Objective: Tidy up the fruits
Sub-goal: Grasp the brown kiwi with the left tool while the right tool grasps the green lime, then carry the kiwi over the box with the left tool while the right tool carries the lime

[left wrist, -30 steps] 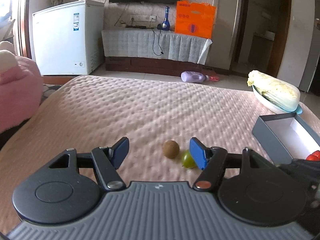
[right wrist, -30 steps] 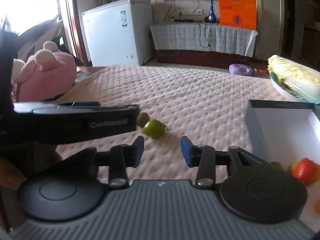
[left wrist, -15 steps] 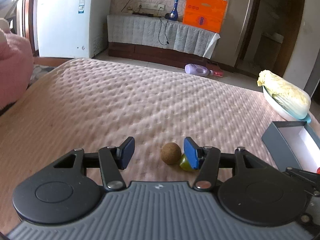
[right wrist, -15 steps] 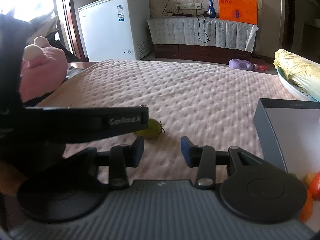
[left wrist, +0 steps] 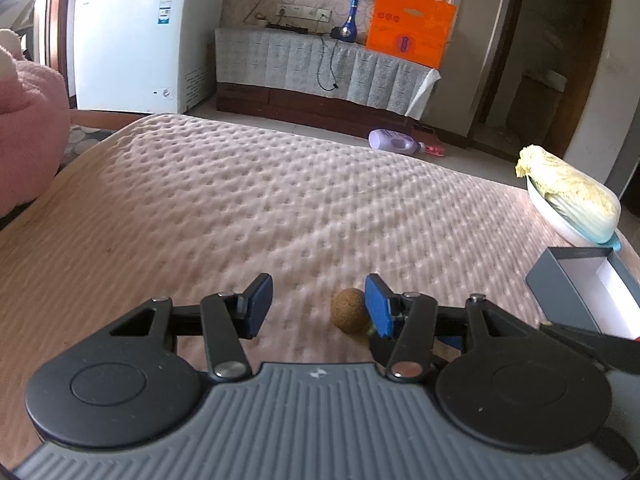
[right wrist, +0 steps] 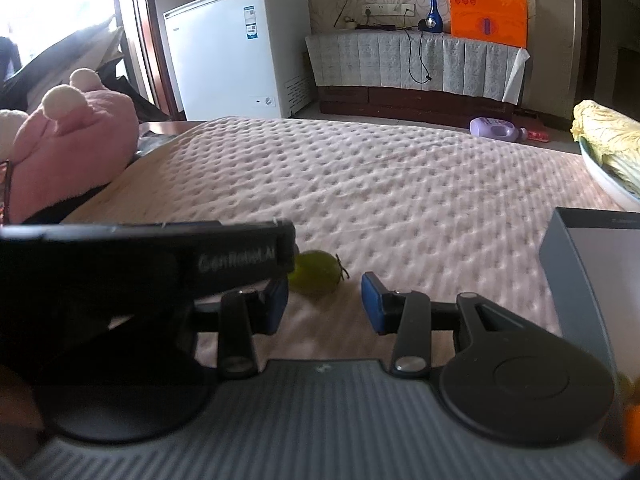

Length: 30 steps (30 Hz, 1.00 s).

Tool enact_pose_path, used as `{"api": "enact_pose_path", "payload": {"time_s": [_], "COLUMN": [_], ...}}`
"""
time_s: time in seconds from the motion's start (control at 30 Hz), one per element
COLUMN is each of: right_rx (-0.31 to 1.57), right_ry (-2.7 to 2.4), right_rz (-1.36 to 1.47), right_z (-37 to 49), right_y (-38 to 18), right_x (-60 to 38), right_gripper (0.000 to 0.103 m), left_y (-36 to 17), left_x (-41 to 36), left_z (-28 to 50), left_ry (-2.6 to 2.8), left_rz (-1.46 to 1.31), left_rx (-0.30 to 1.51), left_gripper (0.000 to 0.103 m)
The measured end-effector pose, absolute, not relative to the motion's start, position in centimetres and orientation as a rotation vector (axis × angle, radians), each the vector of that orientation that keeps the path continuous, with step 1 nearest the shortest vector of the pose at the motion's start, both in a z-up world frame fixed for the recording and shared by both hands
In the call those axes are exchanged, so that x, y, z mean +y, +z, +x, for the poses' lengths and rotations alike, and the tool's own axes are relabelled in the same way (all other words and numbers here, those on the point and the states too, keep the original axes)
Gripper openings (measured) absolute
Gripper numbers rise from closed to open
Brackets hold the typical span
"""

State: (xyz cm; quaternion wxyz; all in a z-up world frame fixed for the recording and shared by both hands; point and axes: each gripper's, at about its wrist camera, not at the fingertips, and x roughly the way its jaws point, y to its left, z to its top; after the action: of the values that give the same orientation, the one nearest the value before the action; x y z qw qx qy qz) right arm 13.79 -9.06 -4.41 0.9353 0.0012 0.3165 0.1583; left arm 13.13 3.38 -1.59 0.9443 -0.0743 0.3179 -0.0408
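Note:
A small brown round fruit (left wrist: 349, 311) lies on the pink quilted bed, between the fingers of my open left gripper (left wrist: 320, 304), close to its right finger. A green fruit (right wrist: 316, 272) with a small stem lies beside it; in the left wrist view it is almost hidden behind the right finger. My right gripper (right wrist: 325, 302) is open and empty, just short of the green fruit. The left gripper's body (right wrist: 152, 256) crosses the right wrist view on the left. A grey box (left wrist: 588, 292) with a white inside stands at the right and holds orange fruit (right wrist: 632, 432).
A white bowl with a napa cabbage (left wrist: 572, 196) sits at the bed's far right edge. A pink plush toy (right wrist: 72, 140) lies at the left edge. Beyond the bed are a white freezer (left wrist: 140, 40), a covered cabinet and a purple bottle (left wrist: 394, 141) on the floor.
My left gripper has moved forward and its jaws have narrowed around the brown fruit, which now sits close to the right finger. The green fruit has slipped behind that finger. The right gripper moved closer to it.

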Motion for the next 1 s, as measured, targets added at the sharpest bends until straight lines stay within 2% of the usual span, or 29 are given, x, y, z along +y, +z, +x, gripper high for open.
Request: {"api": "enact_pose_path", "payload": {"time_s": [0.1,0.2,0.6,0.8,0.93,1.0], "right_rx": [0.649,0.646,0.670,0.669,0.665,0.665], "right_ry": [0.325,0.315,0.287,0.282,0.283,0.283], "right_rz": [-0.011,-0.038,-0.067,-0.075,-0.084,-0.089], "right_z": [14.0,14.1,12.7,12.1,11.4,11.0], "right_y": [-4.7,-4.8,-4.2,-3.8,-3.4,-3.2], "right_x": [-8.7,-8.6,-10.9,-11.8,-11.9,-12.1], "right_gripper": [0.043,0.032,0.030,0.030,0.030,0.030], "left_y": [-1.7,-1.7,-2.0,-2.6,-2.6,-2.6], "left_x": [3.4,3.5,2.3,1.3,0.8,0.7], "left_z": [13.2,13.2,13.5,13.8,14.0,14.0], "left_ry": [-0.105,-0.114,-0.128,-0.104,-0.084,-0.086], "left_rz": [-0.156,-0.152,-0.140,-0.117,-0.098,-0.103], "left_rx": [0.663,0.663,0.669,0.677,0.677,0.679], "left_gripper": [0.058,0.058,0.057,0.045,0.028,0.027]}}
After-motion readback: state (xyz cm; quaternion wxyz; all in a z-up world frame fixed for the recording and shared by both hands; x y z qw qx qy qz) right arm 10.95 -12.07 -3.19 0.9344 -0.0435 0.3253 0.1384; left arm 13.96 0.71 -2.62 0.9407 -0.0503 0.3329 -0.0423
